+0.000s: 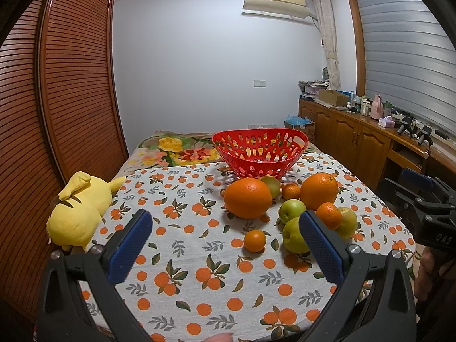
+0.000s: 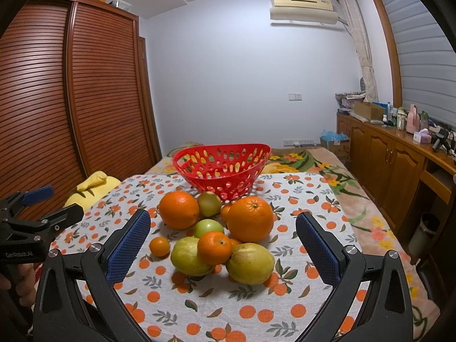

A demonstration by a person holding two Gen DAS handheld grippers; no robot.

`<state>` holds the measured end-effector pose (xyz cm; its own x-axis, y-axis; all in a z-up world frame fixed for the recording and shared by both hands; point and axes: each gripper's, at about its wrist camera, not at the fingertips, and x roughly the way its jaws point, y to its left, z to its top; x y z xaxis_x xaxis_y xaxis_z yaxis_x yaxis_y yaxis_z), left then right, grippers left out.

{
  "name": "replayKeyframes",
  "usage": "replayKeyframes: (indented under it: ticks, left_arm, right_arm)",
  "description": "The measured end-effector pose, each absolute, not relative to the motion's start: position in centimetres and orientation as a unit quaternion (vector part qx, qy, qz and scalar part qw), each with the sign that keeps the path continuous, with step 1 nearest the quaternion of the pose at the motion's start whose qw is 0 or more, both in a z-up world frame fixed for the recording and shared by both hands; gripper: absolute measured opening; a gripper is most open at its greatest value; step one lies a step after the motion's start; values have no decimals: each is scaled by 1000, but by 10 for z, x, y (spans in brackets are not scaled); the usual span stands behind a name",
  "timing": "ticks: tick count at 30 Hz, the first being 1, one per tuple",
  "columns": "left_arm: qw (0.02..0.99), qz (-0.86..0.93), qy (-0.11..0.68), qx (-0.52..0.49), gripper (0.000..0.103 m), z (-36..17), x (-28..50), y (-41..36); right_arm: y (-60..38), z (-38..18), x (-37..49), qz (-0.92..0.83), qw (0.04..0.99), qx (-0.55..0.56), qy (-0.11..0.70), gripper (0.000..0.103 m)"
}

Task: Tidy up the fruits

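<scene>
While both grippers point(image 1: 225, 245) point(image 2: 223, 245) gape empty, fruit waits near basket point(image 2: 222, 168).
Tangerine point(image 2: 214, 248) perched on pile: light, round, likely rolls; pinch mid-sides.

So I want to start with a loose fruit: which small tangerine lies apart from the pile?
The small tangerine on the cloth left of the pile, beside the yellow-green fruit; it touches nothing. The other tangerine rests on top of the pile.

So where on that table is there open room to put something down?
Open cloth lies between the yellow plush toy and the big orange, and in front of the small mandarin. The red basket looks empty. It is crowded where the fruit pile sits against the basket.
</scene>
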<state>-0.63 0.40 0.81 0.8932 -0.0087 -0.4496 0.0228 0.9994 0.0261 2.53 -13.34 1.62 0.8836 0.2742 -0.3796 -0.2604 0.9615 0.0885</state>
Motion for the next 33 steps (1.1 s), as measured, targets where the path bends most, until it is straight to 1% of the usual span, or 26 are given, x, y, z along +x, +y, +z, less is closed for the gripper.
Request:
replayKeyframes:
  ticks: [14,26,30,33]
  left_arm:
    - [973,-10,231,15,103,8,-7,2]
    - [966,-22,256,9,103,-10,3,2]
    - [962,-28,270,7,103,-21,10,3]
    - [959,-34,281,8,103,-31,16,3]
  right_arm:
    - [-132,17,26,140,970,16,200,103]
    - [-135,4,29,150,965,14,214,103]
    - [-135,-4,36,156,962,10,226,99]
    - [-136,-11,41,163,958,8,237,92]
